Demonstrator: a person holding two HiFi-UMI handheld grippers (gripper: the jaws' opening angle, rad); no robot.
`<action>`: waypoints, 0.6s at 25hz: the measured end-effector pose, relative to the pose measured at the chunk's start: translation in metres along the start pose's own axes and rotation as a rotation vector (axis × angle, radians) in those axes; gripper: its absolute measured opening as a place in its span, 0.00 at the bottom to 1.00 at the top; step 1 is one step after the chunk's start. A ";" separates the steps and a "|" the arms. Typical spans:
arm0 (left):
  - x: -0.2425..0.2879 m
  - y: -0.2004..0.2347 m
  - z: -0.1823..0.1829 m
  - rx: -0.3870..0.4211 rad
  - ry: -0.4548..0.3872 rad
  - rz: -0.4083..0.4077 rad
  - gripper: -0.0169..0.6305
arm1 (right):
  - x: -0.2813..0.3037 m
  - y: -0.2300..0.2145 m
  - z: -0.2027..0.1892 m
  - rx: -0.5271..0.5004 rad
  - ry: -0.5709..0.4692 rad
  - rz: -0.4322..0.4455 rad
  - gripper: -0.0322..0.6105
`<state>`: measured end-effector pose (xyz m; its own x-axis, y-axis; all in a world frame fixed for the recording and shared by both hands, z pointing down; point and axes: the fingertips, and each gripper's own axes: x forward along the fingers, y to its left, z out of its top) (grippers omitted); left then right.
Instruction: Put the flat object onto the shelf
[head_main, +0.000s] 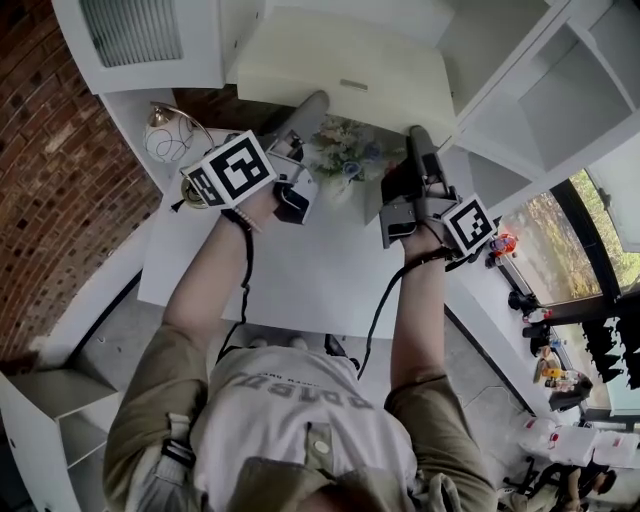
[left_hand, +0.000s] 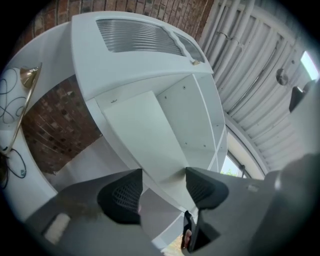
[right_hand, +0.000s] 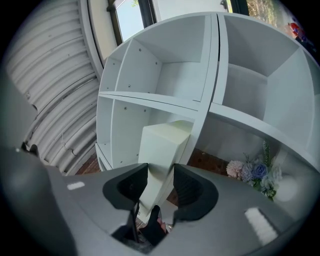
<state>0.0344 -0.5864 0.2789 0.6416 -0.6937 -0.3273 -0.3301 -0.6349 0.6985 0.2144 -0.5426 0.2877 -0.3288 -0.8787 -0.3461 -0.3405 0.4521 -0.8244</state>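
The flat object is a cream-white box (head_main: 340, 75), held up in front of the white shelf unit (head_main: 560, 90). My left gripper (head_main: 308, 110) grips its near left edge, and my right gripper (head_main: 420, 142) grips its near right edge. In the left gripper view the box (left_hand: 135, 125) runs down between the jaws of the gripper (left_hand: 163, 187) and fills the gap between them. In the right gripper view the jaws of the gripper (right_hand: 161, 182) clamp the box's (right_hand: 162, 145) narrow side. Behind it stand the shelf's (right_hand: 165, 102) open compartments.
A bunch of artificial flowers (head_main: 345, 150) sits at the back of the white table (head_main: 300, 280), under the box. A brass lamp with a wire globe (head_main: 165, 135) stands at the table's back left, by the brick wall (head_main: 50, 150). A white cabinet with a louvred panel (left_hand: 135, 37) hangs above.
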 end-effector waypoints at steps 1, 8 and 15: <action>0.003 0.003 0.001 0.003 0.002 0.003 0.47 | 0.004 -0.002 0.001 0.002 0.000 -0.001 0.31; 0.015 0.023 0.006 0.013 0.007 0.039 0.38 | 0.025 -0.016 0.008 0.013 -0.009 -0.014 0.29; 0.014 0.029 0.008 -0.026 0.002 0.047 0.30 | 0.033 -0.022 0.013 0.027 -0.024 -0.023 0.29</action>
<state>0.0284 -0.6173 0.2892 0.6272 -0.7217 -0.2930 -0.3413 -0.5927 0.7296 0.2227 -0.5839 0.2883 -0.3001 -0.8924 -0.3370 -0.3237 0.4276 -0.8440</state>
